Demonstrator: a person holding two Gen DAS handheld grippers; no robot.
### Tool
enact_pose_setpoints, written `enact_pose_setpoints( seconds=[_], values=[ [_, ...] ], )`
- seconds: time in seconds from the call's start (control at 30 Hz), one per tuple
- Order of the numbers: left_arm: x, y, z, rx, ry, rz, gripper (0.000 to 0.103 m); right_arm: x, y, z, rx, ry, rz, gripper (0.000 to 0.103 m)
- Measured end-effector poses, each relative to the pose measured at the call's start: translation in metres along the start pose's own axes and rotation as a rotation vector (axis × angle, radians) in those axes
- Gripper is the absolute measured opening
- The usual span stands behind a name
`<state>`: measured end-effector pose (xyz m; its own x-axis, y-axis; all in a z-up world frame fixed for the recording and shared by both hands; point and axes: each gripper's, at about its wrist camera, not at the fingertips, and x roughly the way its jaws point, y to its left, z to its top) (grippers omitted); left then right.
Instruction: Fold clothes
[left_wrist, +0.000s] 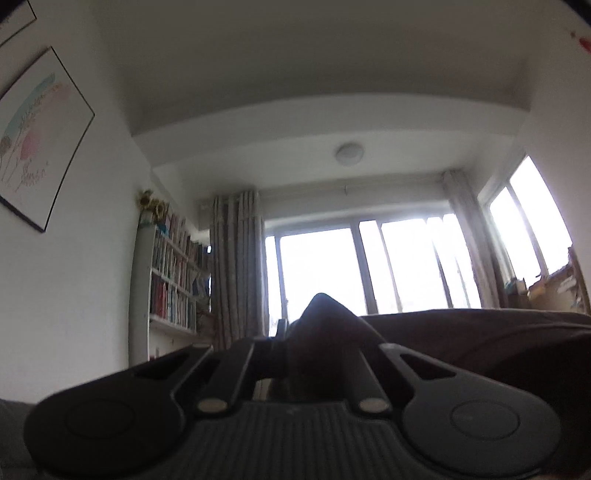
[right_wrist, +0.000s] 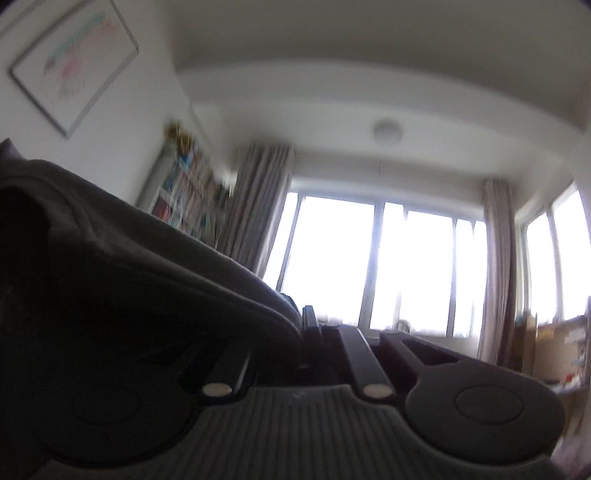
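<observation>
Both cameras tilt up toward the ceiling and windows. In the left wrist view a dark garment (left_wrist: 480, 332) stretches in from the right, and a bunched corner of it rises between the fingers of my left gripper (left_wrist: 314, 339), which is shut on it. In the right wrist view the same dark garment (right_wrist: 110, 258) drapes in from the left over the left finger and runs into the jaws of my right gripper (right_wrist: 314, 332), which is shut on its edge. The cloth hangs taut between the two grippers. The surface below is hidden.
A bookshelf (left_wrist: 173, 284) stands against the left wall under a framed picture (left_wrist: 33, 140). Grey curtains (left_wrist: 236, 266) flank bright windows (left_wrist: 369, 266) straight ahead. Boxes and clutter (left_wrist: 554, 288) sit at the far right, and a round ceiling light (left_wrist: 349, 153) hangs above.
</observation>
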<state>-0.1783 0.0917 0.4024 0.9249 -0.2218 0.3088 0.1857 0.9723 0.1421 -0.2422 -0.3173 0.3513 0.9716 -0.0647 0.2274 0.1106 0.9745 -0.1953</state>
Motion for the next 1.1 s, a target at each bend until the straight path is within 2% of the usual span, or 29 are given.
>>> enact_pose_setpoints(
  seconds=[0.1, 0.23, 0.33, 0.37, 0.4, 0.47, 0.5, 0.57, 0.67, 0.7, 0.77, 0.87, 0.93, 1.03, 1.1],
  values=[
    [0.070, -0.019, -0.075, 0.087, 0.166, 0.043, 0.005, 0.071, 0.008, -0.058, 0.013, 0.185, 0.024, 0.005],
    [0.160, -0.035, -0.192, 0.114, 0.394, 0.017, 0.006, 0.151, 0.026, -0.132, 0.008, 0.385, -0.010, 0.005],
    [0.224, -0.058, -0.275, 0.180, 0.562, 0.015, 0.021, 0.175, 0.041, -0.179, -0.016, 0.537, -0.038, 0.005],
    [0.244, -0.063, -0.303, 0.189, 0.649, 0.019, 0.036, 0.183, 0.045, -0.196, -0.026, 0.589, -0.047, 0.005],
    [0.260, -0.067, -0.330, 0.193, 0.743, 0.034, 0.044, 0.190, 0.050, -0.213, -0.035, 0.642, -0.056, 0.005],
    [0.264, -0.060, -0.365, 0.162, 0.820, 0.049, 0.044, 0.206, 0.059, -0.246, -0.053, 0.748, -0.074, 0.007],
    [0.264, -0.056, -0.381, 0.143, 0.851, 0.056, 0.048, 0.214, 0.064, -0.262, -0.062, 0.801, -0.082, 0.008],
    [0.252, -0.039, -0.398, 0.084, 0.883, 0.061, 0.055, 0.213, 0.066, -0.293, -0.008, 0.858, -0.052, 0.010],
    [0.235, -0.017, -0.419, 0.050, 0.924, 0.076, 0.056, 0.201, 0.060, -0.305, 0.047, 0.867, -0.043, 0.029],
    [0.234, -0.008, -0.424, 0.018, 0.933, 0.079, 0.057, 0.196, 0.058, -0.308, 0.063, 0.867, -0.042, 0.032],
    [0.231, 0.007, -0.429, -0.101, 0.950, 0.076, 0.058, 0.189, 0.050, -0.310, 0.075, 0.844, -0.065, 0.034],
    [0.228, 0.017, -0.433, -0.259, 0.955, 0.061, 0.062, 0.184, 0.026, -0.306, 0.169, 0.818, -0.101, 0.036],
    [0.230, 0.013, -0.439, -0.269, 0.966, 0.067, 0.065, 0.191, 0.018, -0.308, 0.190, 0.827, -0.092, 0.036],
    [0.235, 0.005, -0.452, -0.267, 1.006, 0.087, 0.065, 0.200, 0.029, -0.326, 0.108, 0.849, -0.083, 0.035],
    [0.241, 0.005, -0.461, -0.294, 1.014, 0.092, 0.062, 0.203, 0.021, -0.337, 0.160, 0.851, -0.114, 0.035]
  ],
)
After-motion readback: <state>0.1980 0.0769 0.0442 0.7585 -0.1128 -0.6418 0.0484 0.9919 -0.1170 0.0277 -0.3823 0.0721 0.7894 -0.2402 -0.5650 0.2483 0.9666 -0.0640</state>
